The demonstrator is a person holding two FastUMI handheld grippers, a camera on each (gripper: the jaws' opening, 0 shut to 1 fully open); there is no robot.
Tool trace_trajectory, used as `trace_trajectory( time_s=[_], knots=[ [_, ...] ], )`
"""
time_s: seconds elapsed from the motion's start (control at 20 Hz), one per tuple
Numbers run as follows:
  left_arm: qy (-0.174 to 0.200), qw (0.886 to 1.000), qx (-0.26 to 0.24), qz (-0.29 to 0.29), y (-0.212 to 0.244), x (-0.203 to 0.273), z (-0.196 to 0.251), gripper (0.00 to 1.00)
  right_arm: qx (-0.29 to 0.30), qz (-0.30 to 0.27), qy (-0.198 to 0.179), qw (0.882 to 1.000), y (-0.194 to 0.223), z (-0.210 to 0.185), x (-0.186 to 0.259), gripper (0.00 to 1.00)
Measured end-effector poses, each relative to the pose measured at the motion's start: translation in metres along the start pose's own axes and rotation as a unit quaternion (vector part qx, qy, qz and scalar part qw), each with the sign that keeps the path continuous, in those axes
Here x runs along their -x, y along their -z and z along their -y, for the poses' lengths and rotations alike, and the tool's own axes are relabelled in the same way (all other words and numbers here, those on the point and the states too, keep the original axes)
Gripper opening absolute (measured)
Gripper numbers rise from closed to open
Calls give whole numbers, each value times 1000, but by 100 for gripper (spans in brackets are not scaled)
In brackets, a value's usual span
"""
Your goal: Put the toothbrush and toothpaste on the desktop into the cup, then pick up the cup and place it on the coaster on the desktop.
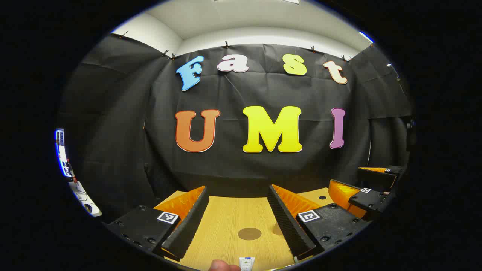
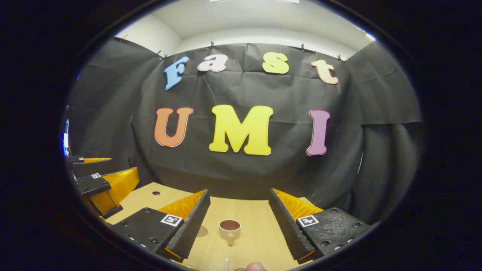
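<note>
The left gripper (image 1: 238, 210) hangs with jaws spread wide, nothing between them, above a pale wood-grain table (image 1: 226, 226). A flat round brown coaster (image 1: 249, 233) lies ahead, the toothpaste (image 1: 246, 263) nearer. The right gripper (image 2: 238, 212) is likewise spread, a cream cup (image 2: 229, 229) standing between its ridged fingers, the toothbrush (image 2: 226, 263) nearer. Black cloth walls the booth.

Wooden desktop (image 2: 256, 233), cup (image 2: 229, 229), coaster (image 1: 249, 233), toothpaste (image 1: 246, 263), toothbrush (image 2: 226, 263)
</note>
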State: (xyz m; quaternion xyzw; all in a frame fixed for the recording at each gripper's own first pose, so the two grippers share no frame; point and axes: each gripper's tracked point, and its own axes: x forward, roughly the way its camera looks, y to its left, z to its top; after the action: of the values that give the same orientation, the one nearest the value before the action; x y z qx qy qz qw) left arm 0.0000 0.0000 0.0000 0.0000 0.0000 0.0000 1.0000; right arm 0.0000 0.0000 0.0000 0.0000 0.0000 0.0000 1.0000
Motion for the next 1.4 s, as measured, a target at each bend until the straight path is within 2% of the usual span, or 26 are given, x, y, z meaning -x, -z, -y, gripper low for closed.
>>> trace_trajectory(
  time_s=[0.5, 0.55, 0.9, 1.0, 1.15, 1.25, 1.3, 1.4],
  knots=[
    [-15, 1000, -8, -3, 2, -6, -11, 99, 3, -16, -16, 1000, 8, -11, -11, 98],
    [-16, 1000, -7, -4, 3, -5, -11, 99, 3, -16, -17, 1000, 6, -11, -12, 95],
    [-14, 1000, -7, -11, 7, -3, -4, 99, 0, -19, -28, 999, 10, -11, -15, 95],
    [-14, 1000, -7, -14, 11, 0, -2, 99, 3, -17, -26, 1000, 11, -7, -12, 98],
    [-13, 1000, -8, -18, 15, 3, 0, 99, 5, -23, -17, 1000, 17, 4, -10, 95],
    [-11, 1000, -5, -22, 21, 7, 2, 99, 1, -28, -10, 1000, 23, 11, -9, 98],
    [-8, 1000, -5, -27, 25, 8, 4, 99, 1, -33, -5, 999, 29, 13, -8, 95],
    [-3, 999, -9, -38, 38, 13, 7, 99, 10, -45, 4, 999, 41, 23, -6, 97]
  ],
)
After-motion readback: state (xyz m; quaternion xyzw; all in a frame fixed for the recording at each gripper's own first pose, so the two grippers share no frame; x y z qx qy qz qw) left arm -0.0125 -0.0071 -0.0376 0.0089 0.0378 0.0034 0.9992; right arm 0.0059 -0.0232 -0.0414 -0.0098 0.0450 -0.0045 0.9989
